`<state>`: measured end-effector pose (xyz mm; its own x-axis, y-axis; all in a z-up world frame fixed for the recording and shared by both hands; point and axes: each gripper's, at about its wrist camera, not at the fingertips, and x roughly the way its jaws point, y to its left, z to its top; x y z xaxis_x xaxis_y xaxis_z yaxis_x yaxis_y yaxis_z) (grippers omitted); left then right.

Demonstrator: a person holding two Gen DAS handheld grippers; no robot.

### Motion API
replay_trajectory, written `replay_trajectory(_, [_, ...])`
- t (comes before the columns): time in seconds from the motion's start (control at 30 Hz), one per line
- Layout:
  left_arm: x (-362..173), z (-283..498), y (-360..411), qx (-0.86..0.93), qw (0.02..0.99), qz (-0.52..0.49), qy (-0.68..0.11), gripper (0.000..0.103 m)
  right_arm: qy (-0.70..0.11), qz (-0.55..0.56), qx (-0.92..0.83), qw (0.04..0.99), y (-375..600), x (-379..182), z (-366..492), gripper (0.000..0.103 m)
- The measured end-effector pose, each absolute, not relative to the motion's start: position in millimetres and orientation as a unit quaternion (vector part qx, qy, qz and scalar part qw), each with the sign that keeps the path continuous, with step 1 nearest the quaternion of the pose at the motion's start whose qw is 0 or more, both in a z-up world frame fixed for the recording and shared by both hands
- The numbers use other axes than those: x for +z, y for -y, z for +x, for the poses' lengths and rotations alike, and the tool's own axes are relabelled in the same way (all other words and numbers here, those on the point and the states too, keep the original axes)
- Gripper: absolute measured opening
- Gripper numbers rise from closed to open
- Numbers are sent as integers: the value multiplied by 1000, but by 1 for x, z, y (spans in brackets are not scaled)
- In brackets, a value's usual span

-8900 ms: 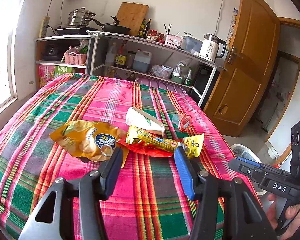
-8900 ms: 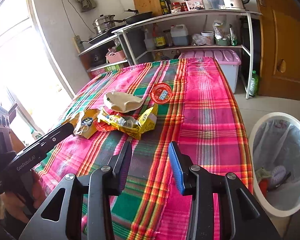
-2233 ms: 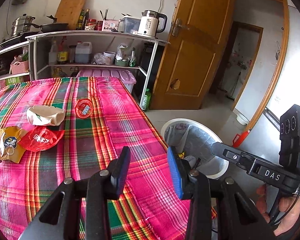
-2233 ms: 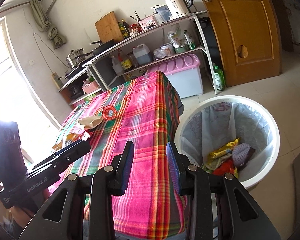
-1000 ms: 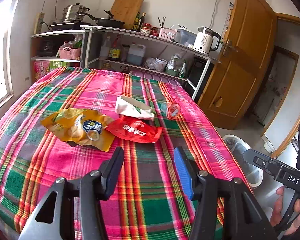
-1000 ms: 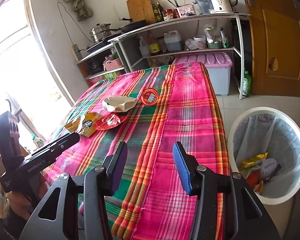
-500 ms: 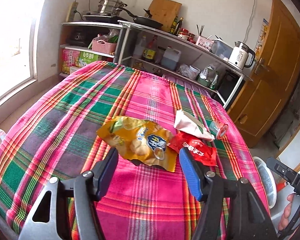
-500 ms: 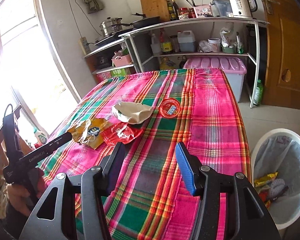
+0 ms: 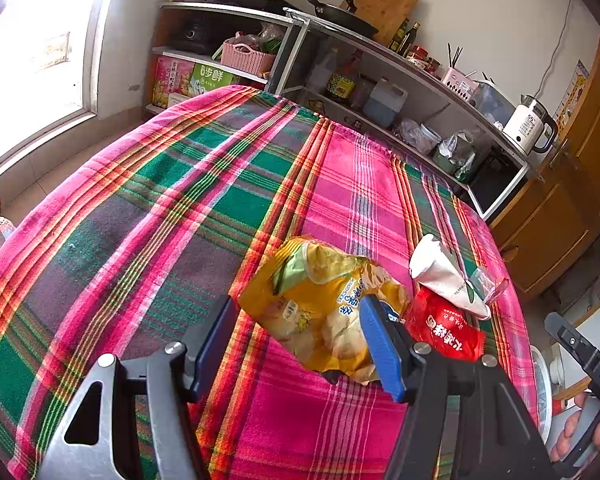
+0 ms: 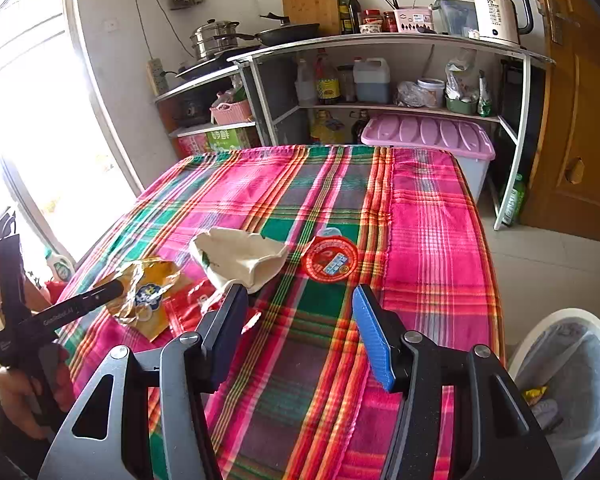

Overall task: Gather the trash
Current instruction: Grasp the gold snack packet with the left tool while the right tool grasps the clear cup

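A crumpled yellow chip bag [image 9: 320, 304] lies on the plaid tablecloth [image 9: 180, 200], and my open left gripper [image 9: 296, 330] has its jaws on either side of the bag's near end. A red wrapper [image 9: 446, 330], a white wrapper [image 9: 440, 272] and a clear cup with a red lid [image 9: 490, 286] lie to its right. In the right wrist view my open, empty right gripper [image 10: 296, 334] hovers above the cloth just short of the white wrapper [image 10: 240, 258], the red lid [image 10: 332, 258], the red wrapper [image 10: 188, 306] and the yellow bag [image 10: 148, 292].
A white bin [image 10: 572, 384] lined with a bag holds some trash on the floor right of the table. Metal shelves [image 10: 380, 80] with pots, bottles and a kettle [image 10: 496, 4] stand behind. A pink storage box [image 10: 428, 136] and wooden door [image 10: 580, 120] are at right.
My left gripper has swung back from the bin side to the table and closed in on the yellow bag. My right gripper has moved nearer to the wrappers. A yellow wrapper has gone into the bin.
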<state>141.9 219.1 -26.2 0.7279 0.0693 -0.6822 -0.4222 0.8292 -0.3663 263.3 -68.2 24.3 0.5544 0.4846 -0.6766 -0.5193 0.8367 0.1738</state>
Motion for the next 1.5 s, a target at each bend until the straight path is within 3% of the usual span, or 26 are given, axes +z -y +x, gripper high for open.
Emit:
replay_trajectory(0.17, [-28,148,-217,130,892,-262,-344,65,-387,-36,274,879,59,16,291,56])
replay_trajectory(0.73, [-34,160,-219,109,890,-271,-349,17,-435,-60,258,860,36,-23,349,56])
replay_trajectory(0.8, [-32,159,-218,107,893,-270,-345,14,-438,-55,258,859,37,-24,349,49])
replay_trajectory(1.5, [8,122,-196,104,923,-222,-297,4,-398,-8,296,868,70,12,266,46])
